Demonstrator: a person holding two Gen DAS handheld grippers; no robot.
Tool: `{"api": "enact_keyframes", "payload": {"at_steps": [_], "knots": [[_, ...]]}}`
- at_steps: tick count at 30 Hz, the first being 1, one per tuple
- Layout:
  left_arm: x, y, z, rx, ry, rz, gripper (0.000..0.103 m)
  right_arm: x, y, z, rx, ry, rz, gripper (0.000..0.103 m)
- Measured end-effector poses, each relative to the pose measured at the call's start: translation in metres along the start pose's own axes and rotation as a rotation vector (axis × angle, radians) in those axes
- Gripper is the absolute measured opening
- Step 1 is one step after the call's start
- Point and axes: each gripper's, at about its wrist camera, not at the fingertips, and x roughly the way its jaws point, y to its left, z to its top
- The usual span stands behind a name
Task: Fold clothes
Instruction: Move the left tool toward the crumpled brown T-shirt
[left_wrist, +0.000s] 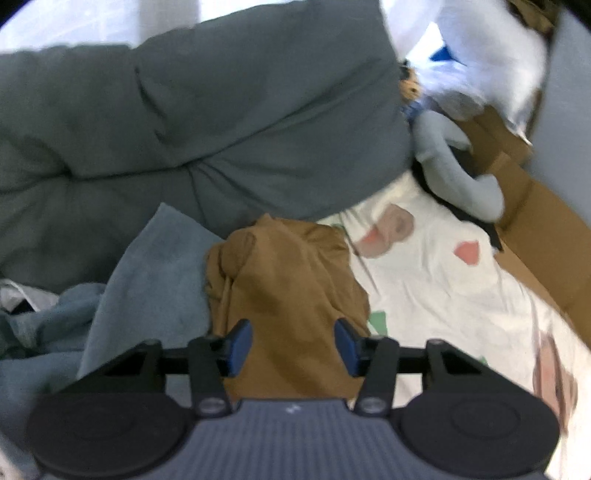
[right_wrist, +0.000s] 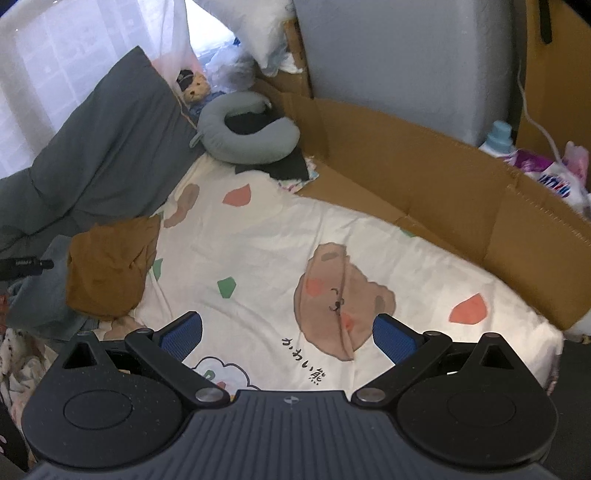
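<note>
Left tool (left_wrist: 293, 345), fingers apart, straddles a crumpled brown garment (left_wrist: 284, 280), contact unclear through blur. Right tool (right_wrist: 288, 338) gapes above the bedsheet (right_wrist: 258, 236).

Brown garment (left_wrist: 288, 295) partly hidden behind left gripper (left_wrist: 293, 345).

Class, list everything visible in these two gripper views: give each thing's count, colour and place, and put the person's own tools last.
brown garment: one, brown, crumpled at the sheet's left edge
bed sheet: one, cream with bear prints, centre
duvet: one, dark grey, far left
blue cloth: one, pale blue, left of the garment
neck pillow: one, grey, far end
plush toy: one, tan, behind the pillow
cardboard: brown, right side
bottle: one, light blue, far right
left gripper: blue pads, open over the garment
right gripper: blue pads, open over the sheet
</note>
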Motion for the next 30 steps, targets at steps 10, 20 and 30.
{"api": "enact_keyframes", "payload": {"at_steps": [10,20,30], "knots": [[0.044,0.01,0.009,0.079,-0.049,0.083,0.058,0.057,0.002,-0.053,-0.003,-0.006,0.054,0.101],[0.078,0.005,0.019,0.125,-0.1,0.057,0.061,0.09,-0.002,-0.079,-0.013,-0.001,0.038,0.101],[0.111,0.01,0.024,0.084,-0.081,-0.008,0.005,0.105,0.001,-0.1,-0.014,0.06,0.07,0.099]]}}
